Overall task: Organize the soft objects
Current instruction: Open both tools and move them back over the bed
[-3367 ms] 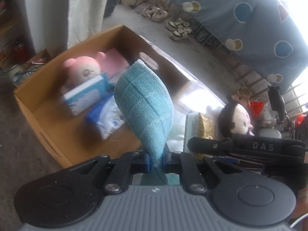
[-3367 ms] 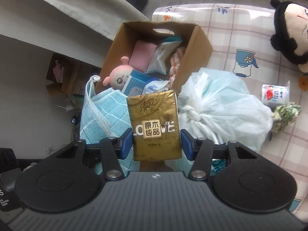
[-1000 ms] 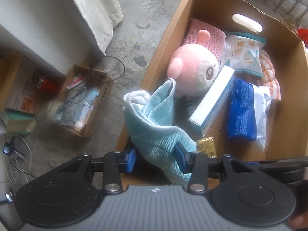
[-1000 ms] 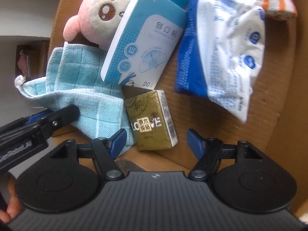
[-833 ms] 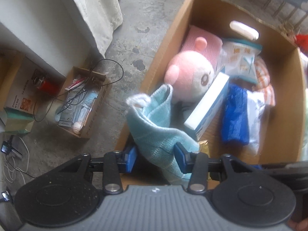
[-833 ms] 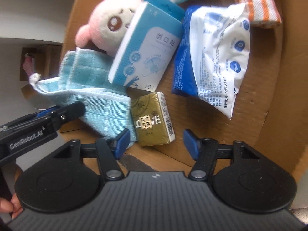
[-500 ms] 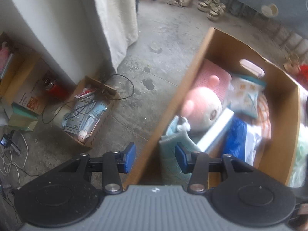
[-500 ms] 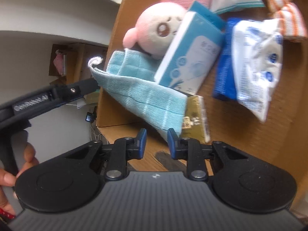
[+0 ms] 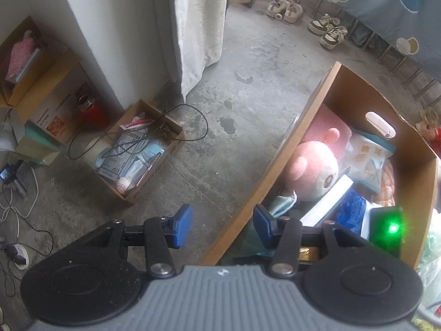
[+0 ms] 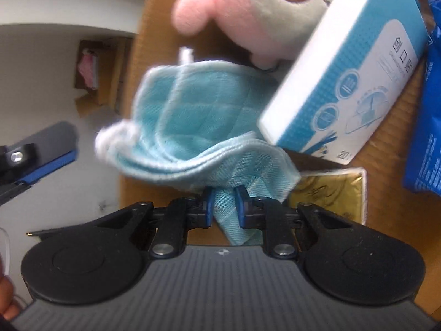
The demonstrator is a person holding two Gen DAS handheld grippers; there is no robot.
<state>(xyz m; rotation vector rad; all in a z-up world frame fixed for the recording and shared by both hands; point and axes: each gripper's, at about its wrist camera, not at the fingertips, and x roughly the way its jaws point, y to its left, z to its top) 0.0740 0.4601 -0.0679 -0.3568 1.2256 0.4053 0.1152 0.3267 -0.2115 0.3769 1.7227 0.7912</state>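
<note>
Cardboard filled the right side of the left wrist view: an open cardboard box (image 9: pixel 319 99) stood on a grey concrete floor (image 9: pixel 220 88). The left hand-held gripper (image 9: pixel 222 226) pointed steeply down over the box's near wall, its blue pads spread and opening further, with nothing between them. Inside the box lay a pink plush toy (image 9: pixel 314 168), a white and blue carton (image 9: pixel 328 201), a blue packet (image 9: pixel 351 209) and a bunched corner of a light blue cloth (image 9: pixel 282 202) just beyond the right pad. A smaller box of clutter (image 9: pixel 140 149) with a black cable sat on the floor to the left, near a pale curtain (image 9: pixel 195 27); shoes (image 9: pixel 328 30) stood well beyond.

From the right wrist view, the right hand-held gripper (image 10: pixel 223 204) angled down into the box, its jaws closing and pinching the light blue cloth (image 10: pixel 198 115), which bulged above the pads. The plush toy (image 10: pixel 256 13) and the carton (image 10: pixel 350 63) crowded just behind the cloth, the carton touching it. A gold tissue pack (image 10: pixel 330 190) lay beside the right pad. The left gripper's pad (image 10: pixel 46 149) showed at the left edge, apart from the cloth.
</note>
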